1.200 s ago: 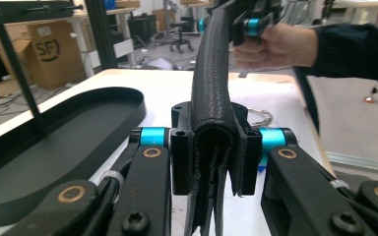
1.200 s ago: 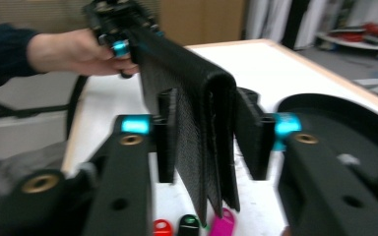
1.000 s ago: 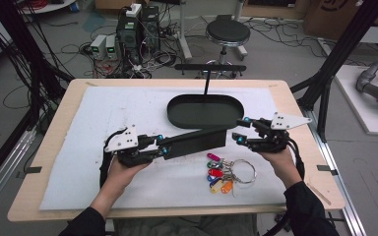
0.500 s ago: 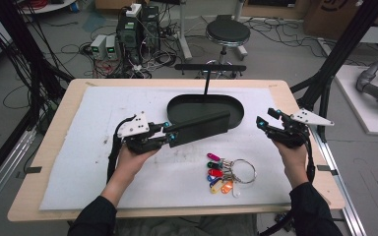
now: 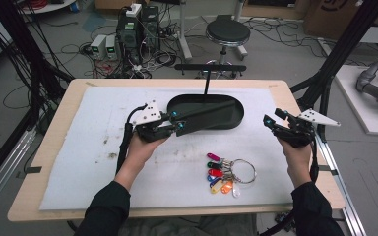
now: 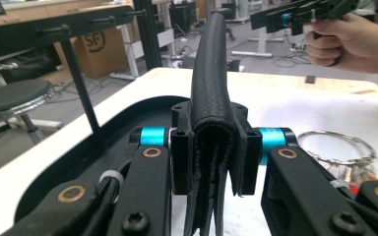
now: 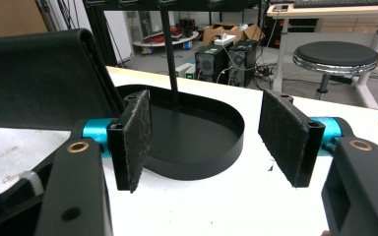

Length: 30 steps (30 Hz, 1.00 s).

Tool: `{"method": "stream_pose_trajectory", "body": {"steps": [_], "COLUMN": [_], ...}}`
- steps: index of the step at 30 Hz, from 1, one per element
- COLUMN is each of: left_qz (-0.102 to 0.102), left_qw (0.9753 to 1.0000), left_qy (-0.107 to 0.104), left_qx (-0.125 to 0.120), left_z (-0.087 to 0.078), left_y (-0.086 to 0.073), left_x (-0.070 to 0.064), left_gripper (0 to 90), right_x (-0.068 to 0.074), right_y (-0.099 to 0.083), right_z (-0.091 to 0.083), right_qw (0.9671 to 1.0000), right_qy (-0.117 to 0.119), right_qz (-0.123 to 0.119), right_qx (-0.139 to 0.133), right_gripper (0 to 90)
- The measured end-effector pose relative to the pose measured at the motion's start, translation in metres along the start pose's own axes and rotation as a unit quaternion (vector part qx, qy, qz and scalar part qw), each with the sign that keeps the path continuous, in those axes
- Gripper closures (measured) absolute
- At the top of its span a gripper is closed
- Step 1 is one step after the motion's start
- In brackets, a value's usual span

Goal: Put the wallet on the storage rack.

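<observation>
A long black leather wallet (image 5: 204, 117) hangs over the black oval tray (image 5: 230, 118), held by one end. My left gripper (image 5: 178, 127) is shut on that end, at the tray's left edge. In the left gripper view the folded wallet (image 6: 211, 93) stands edge-on between the pads of the left gripper (image 6: 210, 152). My right gripper (image 5: 270, 121) is off to the tray's right, open and holding nothing. The right gripper view shows its pads (image 7: 134, 137) wide apart, with the wallet (image 7: 39, 81) at left and the tray (image 7: 197, 135) ahead.
A key ring with coloured tags (image 5: 224, 174) lies on the white mat (image 5: 78, 147) in front of the tray. A thin black T-shaped stand (image 5: 207, 73) rises from the tray's far side. A stool (image 5: 227, 34) and computers stand beyond the table.
My right gripper has let go of the wallet's end, opened and drawn off to the right. My left gripper has carried the wallet forward over the tray.
</observation>
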<state>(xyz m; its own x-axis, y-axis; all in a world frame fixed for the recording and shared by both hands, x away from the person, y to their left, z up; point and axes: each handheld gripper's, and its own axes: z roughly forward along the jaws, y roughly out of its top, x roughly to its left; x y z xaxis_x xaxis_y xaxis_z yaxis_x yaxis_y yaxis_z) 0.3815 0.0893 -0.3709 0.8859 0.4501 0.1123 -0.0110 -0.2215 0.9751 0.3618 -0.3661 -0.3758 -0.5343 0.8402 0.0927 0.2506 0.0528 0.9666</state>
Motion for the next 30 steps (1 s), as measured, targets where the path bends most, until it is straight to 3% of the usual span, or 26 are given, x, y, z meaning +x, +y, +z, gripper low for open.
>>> {"method": "stream_pose_trajectory", "body": {"steps": [16,23,26,30], "left_qz": [-0.002,-0.008,-0.019,-0.016], "left_qw": [0.9998,0.9996,0.9993,0.9992], "left_qy": [0.02,0.025,0.029,0.035], "left_qx": [0.007,0.014,0.01,0.014], "left_z": [0.026,0.039,0.047,0.053], "left_y": [0.001,0.001,0.0,-0.001], "left_x": [0.016,0.024,0.029,0.032], "left_gripper": [74.3,74.3,74.4,74.4], "right_x": [-0.002,-0.003,-0.003,-0.003], "right_y": [-0.001,-0.001,-0.001,-0.001], "right_z": [0.0,0.0,-0.001,-0.002], "right_qw": [1.0,1.0,1.0,0.9999], "right_qy": [-0.004,-0.007,-0.004,-0.005], "right_qz": [0.002,0.005,0.008,0.007], "right_qx": [0.001,0.0,-0.002,-0.005], "right_gripper": [38.2,38.2,37.4,37.3]}}
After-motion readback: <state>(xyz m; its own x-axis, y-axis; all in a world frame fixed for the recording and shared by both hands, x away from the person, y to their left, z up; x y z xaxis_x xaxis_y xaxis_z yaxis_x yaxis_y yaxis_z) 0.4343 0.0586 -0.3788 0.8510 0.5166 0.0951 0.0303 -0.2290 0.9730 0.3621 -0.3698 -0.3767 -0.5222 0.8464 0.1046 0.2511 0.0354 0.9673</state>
